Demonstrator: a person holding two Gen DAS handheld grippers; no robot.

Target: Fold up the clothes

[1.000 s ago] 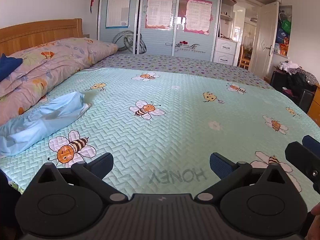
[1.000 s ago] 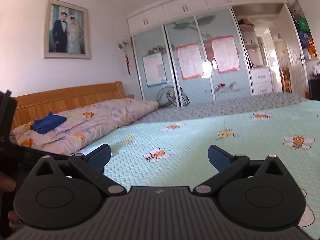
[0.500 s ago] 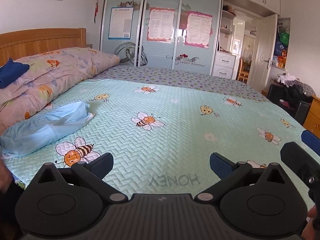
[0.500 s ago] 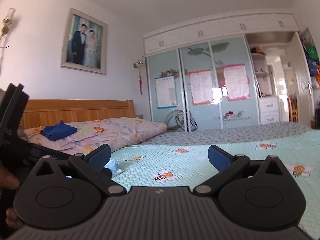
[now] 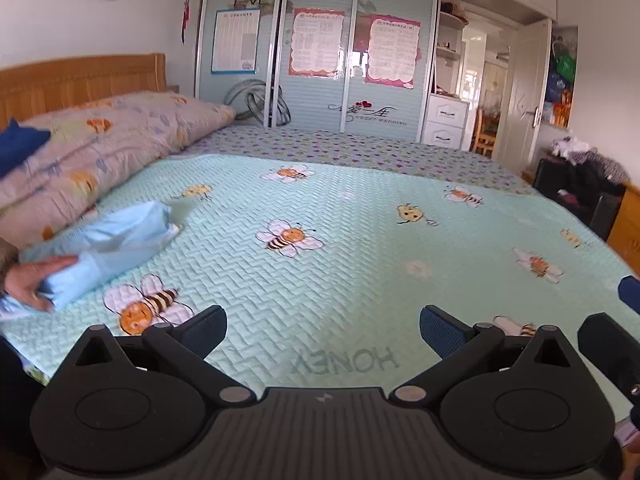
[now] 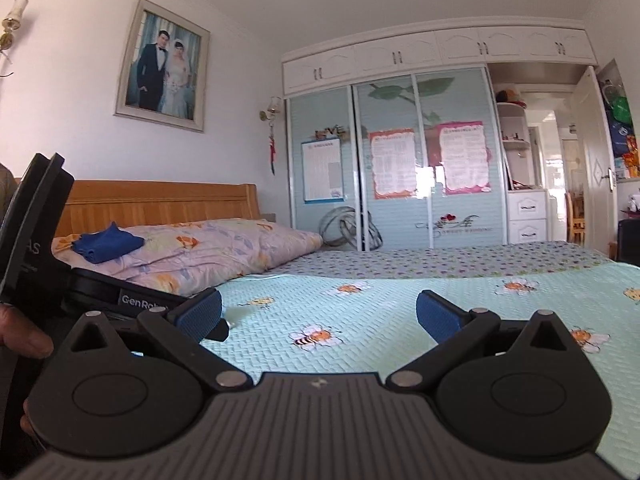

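The left gripper (image 5: 322, 330) hung low over the mint bee-print bedspread (image 5: 360, 240) with its jaws spread wide and nothing between them; only the quilted cover and the word HONEY showed in the gap. The light blue garment (image 5: 112, 240) lay bunched at the left edge of the frame, up and to the left of the left finger and well apart from both jaws, just in front of the floral quilt (image 5: 104, 148). A bare hand (image 5: 30, 280) at the far left edge gripped the near end of that garment. A dark blue folded cloth (image 5: 18, 148) sat on the quilt at the left edge.

In the right wrist view the right gripper (image 6: 320, 314) also had its jaws wide apart and empty, looking across the bedspread toward the wardrobe (image 6: 400, 160) at centre. The body of the left gripper filled the left side of that frame, and it hid the place where the blue garment lay, so the garment's relation to the right jaws could not be told. The dark blue cloth showed on the quilt at centre left, below the wooden headboard (image 6: 160, 204).
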